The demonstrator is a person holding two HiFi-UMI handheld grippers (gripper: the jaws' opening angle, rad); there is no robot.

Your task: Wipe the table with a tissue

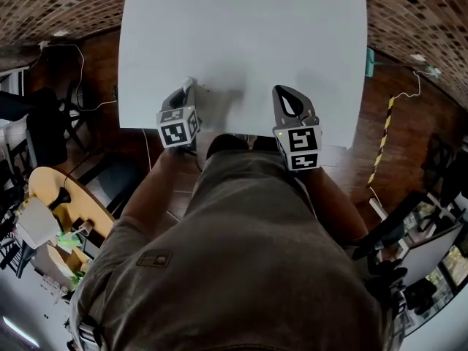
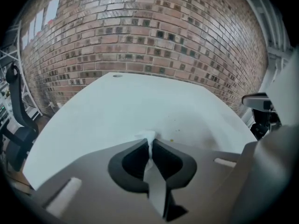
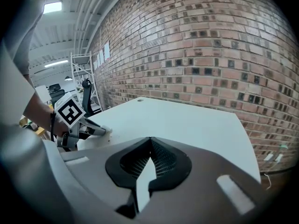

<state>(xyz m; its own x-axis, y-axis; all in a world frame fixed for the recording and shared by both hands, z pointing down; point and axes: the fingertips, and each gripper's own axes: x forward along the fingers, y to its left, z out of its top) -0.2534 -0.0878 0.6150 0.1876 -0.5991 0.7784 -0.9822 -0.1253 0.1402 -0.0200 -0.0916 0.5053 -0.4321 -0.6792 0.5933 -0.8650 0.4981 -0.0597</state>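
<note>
While pinching the small crumpled white tissue (image 2: pixel 146 136) at the tips of the grey left gripper (image 2: pixel 150 143), low over the white rectangular table (image 2: pixel 140 101) just ahead, with right gripper (image 3: pixel 150 140) closed on nothing alongside, press wad flat and sweep forward in overlapping strokes, jaws off the surface.

1 table (image 1: pixel 241 42), 1 tissue (image 2: pixel 146 135), 2 claws (image 1: pixel 191 85) (image 1: pixel 282 90)

Brick wall (image 2: pixel 154 36), black office chair (image 2: pixel 21 136), metal shelving rack (image 3: pixel 79 73), ceiling light (image 3: pixel 52 7), round wooden side table (image 1: pixel 44 183)

White tbl (image 1: pixel 292 42), tissue (image 2: pixel 147 135) at near edge.
</note>
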